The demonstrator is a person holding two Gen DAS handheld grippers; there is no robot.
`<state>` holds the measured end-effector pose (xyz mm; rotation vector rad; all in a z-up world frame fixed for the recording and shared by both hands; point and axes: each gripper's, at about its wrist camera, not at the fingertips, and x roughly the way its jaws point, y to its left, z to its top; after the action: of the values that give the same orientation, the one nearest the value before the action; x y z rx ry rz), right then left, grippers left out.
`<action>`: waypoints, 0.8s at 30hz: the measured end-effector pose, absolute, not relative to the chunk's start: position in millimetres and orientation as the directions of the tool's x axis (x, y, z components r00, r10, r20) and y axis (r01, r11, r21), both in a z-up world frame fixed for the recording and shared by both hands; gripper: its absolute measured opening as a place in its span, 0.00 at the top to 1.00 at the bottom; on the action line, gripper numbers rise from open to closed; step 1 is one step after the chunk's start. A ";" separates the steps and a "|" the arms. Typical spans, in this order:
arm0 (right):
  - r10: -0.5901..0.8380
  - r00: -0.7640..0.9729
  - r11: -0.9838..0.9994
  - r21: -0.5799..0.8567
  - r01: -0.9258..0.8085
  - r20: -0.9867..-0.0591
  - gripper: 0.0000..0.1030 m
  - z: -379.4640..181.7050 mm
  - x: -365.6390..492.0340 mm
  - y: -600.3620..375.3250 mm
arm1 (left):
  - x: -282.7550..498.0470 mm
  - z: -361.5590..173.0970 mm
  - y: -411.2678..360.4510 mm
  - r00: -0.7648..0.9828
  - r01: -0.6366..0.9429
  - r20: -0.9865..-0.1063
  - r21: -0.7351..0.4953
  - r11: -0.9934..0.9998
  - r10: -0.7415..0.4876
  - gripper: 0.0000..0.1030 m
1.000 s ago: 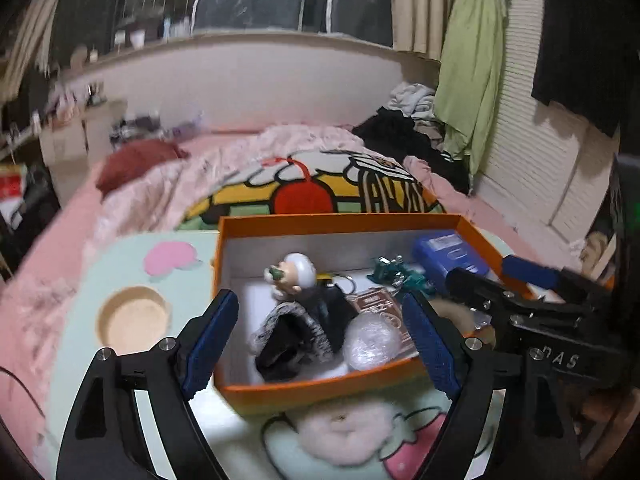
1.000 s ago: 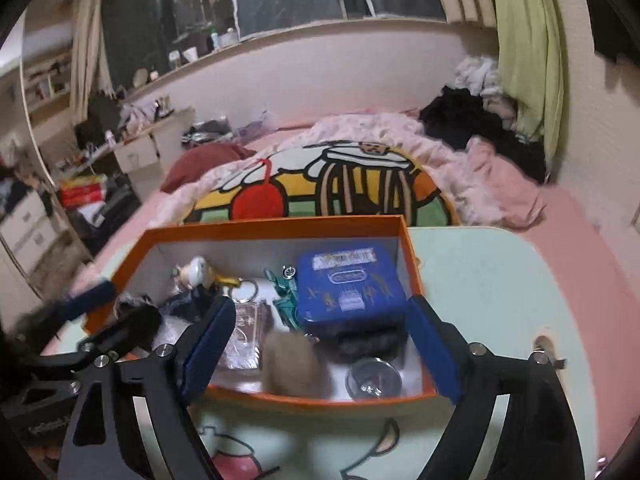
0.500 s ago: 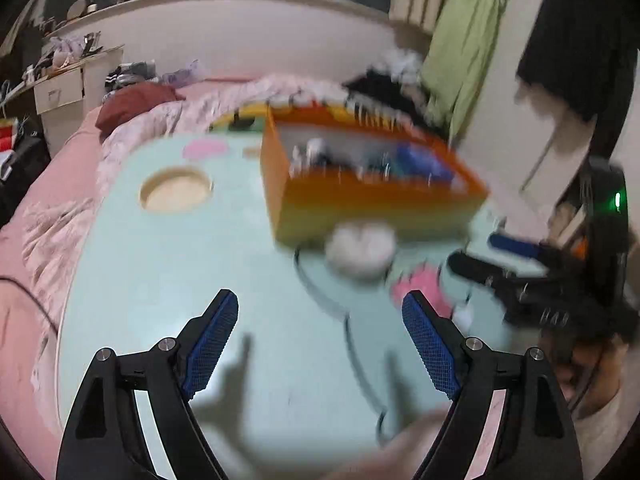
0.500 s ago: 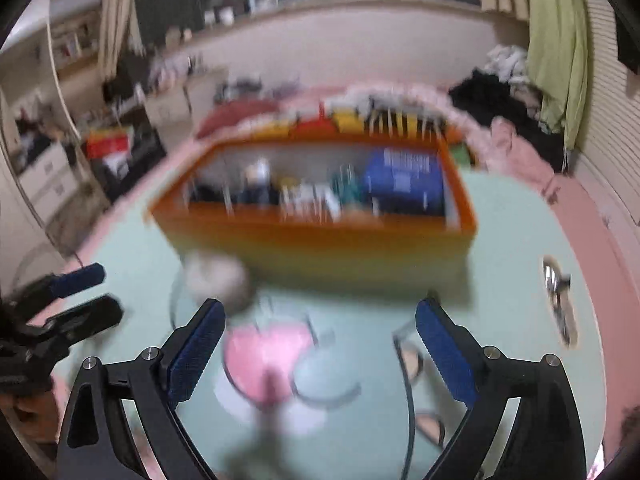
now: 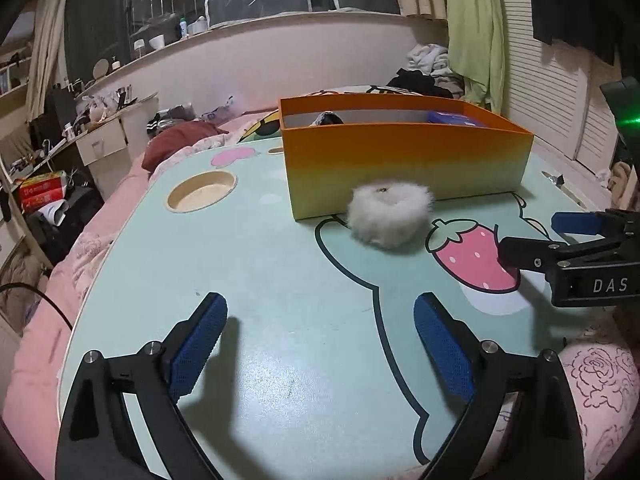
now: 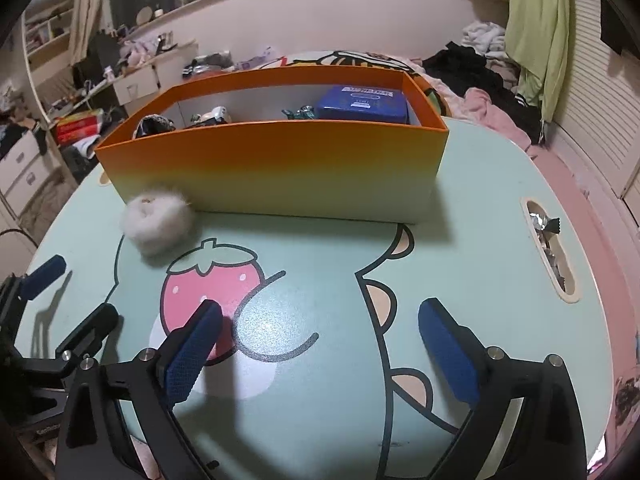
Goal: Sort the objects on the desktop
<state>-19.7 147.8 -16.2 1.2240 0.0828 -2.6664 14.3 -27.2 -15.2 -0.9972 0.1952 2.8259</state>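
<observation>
An orange box (image 5: 404, 164) stands on the mint table (image 5: 280, 280); it also shows in the right wrist view (image 6: 272, 168). Inside are a blue tin (image 6: 362, 104), a small figure (image 6: 214, 114) and other small items, mostly hidden by its wall. A white fluffy ring (image 5: 389, 216) lies on the table against the box's front; it also shows in the right wrist view (image 6: 158, 220). My left gripper (image 5: 320, 344) is open and empty, low over the near table. My right gripper (image 6: 320, 348) is open and empty, over the strawberry print (image 6: 212, 284).
A round cup hole (image 5: 202, 196) is at the table's left. A slot (image 6: 550, 248) holding foil wrappers is at the right edge. A bed with pink bedding (image 5: 120, 216) surrounds the table. Drawers and clutter (image 5: 96, 148) stand at the far left.
Both grippers have pulled back from above the box and dropped low over the near table. The fluffy ring stays in front of the box.
</observation>
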 end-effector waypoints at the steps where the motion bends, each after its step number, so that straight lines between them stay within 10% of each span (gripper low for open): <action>1: -0.174 -0.635 -0.976 0.046 0.213 -0.753 0.04 -15.6 -19.3 148.6 | 13.6 -15.7 -27.7 -0.772 -0.172 -0.630 0.078 -0.982 0.085 0.08; 17: -0.305 -0.515 -0.888 0.044 0.457 -0.801 0.08 4.0 -64.6 44.0 | 23.7 -5.8 -25.6 -0.774 -0.163 -0.627 0.063 -0.985 0.088 0.08; 21: -0.310 -0.500 -0.898 0.077 0.433 -0.809 0.63 -3.8 -67.9 56.0 | 23.7 -6.4 -24.6 -0.774 -0.160 -0.627 0.062 -0.985 0.087 0.08; 24: -0.377 -0.491 -0.894 0.170 0.415 -0.785 0.63 -1.8 -64.3 75.8 | 24.4 -7.4 -22.8 -0.776 -0.160 -0.625 0.067 -0.985 0.083 0.08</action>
<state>-64.3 75.8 -1.8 1.2364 0.0576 -2.3760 24.4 -22.8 -7.4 -0.9906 0.1758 2.8391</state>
